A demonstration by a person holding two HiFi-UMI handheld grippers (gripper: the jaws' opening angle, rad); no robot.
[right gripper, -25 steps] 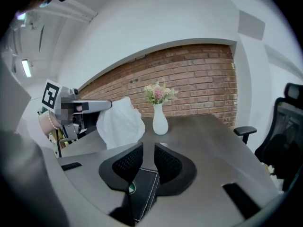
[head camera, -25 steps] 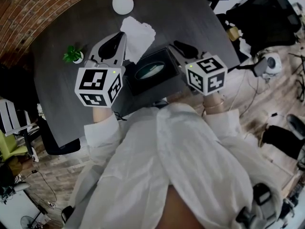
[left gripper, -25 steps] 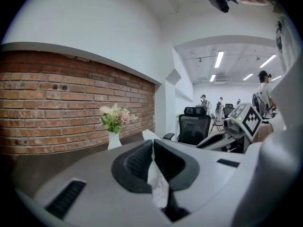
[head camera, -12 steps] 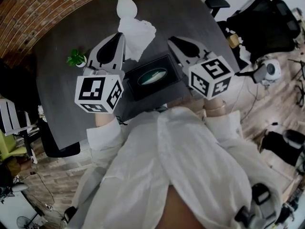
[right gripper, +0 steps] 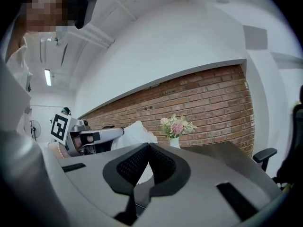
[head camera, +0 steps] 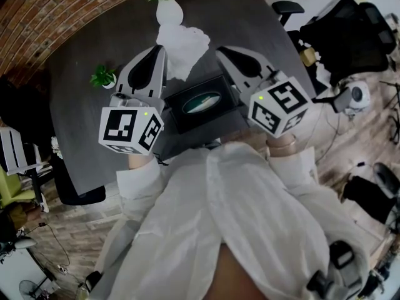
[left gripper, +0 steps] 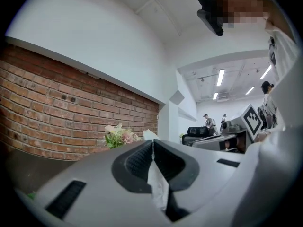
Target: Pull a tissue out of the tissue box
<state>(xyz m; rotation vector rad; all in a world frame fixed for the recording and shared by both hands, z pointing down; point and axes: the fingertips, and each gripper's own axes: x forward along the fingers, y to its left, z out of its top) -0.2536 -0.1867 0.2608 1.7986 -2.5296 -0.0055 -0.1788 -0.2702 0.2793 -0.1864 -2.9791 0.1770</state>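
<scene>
Tissue [head camera: 183, 47] held clear of box [head camera: 203, 102]
Left hand-held gripper [head camera: 157, 50] pinches the tissue above the tabletop [head camera: 81, 105], high enough to hang free (task looks done); right hand-held gripper [head camera: 223, 51] is closed, empty.

Crumpled white tissue [head camera: 182, 47], fully out — dark tissue box [head camera: 201, 116] lies flat nearby, oval slot upward.

I see the tissue box [head camera: 201, 102] on the table [head camera: 81, 136], between my left fingers [head camera: 147, 67] and right fingers [head camera: 244, 64]. The tissue [head camera: 182, 50] sits in the left fingers' tips. The vase [head camera: 169, 11] stands beyond them, and the small plant [head camera: 103, 77] is left of the left fingers.
</scene>
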